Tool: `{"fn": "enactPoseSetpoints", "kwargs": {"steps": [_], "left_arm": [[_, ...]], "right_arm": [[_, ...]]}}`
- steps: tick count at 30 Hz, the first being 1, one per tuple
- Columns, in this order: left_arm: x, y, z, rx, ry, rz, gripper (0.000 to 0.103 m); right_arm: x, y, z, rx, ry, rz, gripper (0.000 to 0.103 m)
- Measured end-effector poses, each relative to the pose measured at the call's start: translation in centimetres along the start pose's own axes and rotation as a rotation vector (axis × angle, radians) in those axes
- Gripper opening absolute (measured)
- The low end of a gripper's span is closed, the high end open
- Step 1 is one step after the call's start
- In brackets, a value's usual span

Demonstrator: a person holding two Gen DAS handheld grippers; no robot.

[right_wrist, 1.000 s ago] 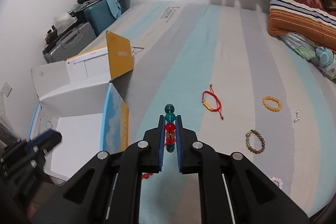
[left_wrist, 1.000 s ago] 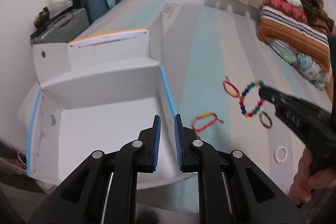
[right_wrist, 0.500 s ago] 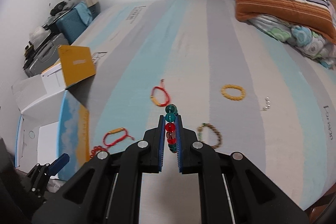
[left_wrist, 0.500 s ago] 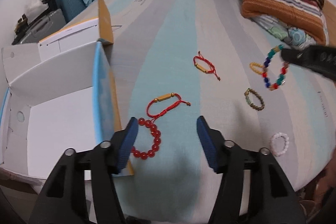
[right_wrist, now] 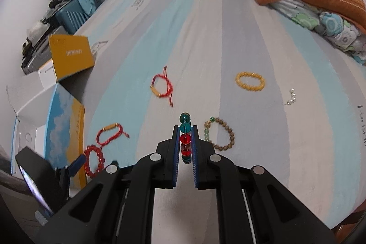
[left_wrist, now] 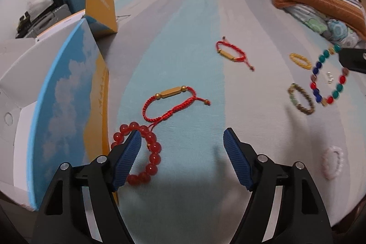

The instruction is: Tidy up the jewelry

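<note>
The left gripper [left_wrist: 181,148] is pitched steeply down over the striped grey and light-blue bedsheet [left_wrist: 194,22]; its jaws have just been opening and now stand wide apart with nothing between them, the left blue pad [left_wrist: 128,157] overlapping the bracelet of large red round beads [left_wrist: 146,152] in view, though contact cannot be confirmed. Just beyond lies a red braided cord bracelet with a gold tube [left_wrist: 173,100], and a second bracelet of the same kind [left_wrist: 231,54] lies farther up the sheet. The right gripper [right_wrist: 185,141], also angled downward, has its jaws nearly closed on a bracelet of mixed green, red and blue glass beads [right_wrist: 184,136], which hangs clear of the sheet in the left wrist view [left_wrist: 327,77]. On the sheet beneath and beside it rest a brown and green wooden bead bracelet [right_wrist: 223,136], a yellow bead bracelet [right_wrist: 250,81], a small silver-white trinket [right_wrist: 291,98] and a pale pink bead bracelet [left_wrist: 332,160]. An open white cardboard box with sky-printed blue and orange flaps [left_wrist: 66,95] stands at the sheet's left edge, near the red beads. Its orange flap carries white lettering, reversed and not legible with certainty; dark print on the sheet is likewise unreadable.
</note>
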State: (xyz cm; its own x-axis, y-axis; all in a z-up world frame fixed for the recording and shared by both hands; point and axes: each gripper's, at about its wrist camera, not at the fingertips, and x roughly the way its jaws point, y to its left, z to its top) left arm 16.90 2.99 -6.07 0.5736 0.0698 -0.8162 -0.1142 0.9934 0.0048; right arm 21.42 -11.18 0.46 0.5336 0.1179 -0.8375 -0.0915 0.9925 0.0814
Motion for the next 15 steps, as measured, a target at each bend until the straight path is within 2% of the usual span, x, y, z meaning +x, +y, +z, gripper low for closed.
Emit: {"fn": "enactPoseSetpoints", "kwargs": {"steps": [6,15], "left_arm": [[2.4,-0.5,-0.8,0.015,0.022,0.062,0.073],[4.2,0.0,-1.5,-0.027,0.055,0.065,0.074]], "right_arm": [[1.2,1.2,-0.9,-0.04,0.026,-0.004,0.009],[1.5,2.2,-1.3,-0.061,0.035,0.014,0.009]]}}
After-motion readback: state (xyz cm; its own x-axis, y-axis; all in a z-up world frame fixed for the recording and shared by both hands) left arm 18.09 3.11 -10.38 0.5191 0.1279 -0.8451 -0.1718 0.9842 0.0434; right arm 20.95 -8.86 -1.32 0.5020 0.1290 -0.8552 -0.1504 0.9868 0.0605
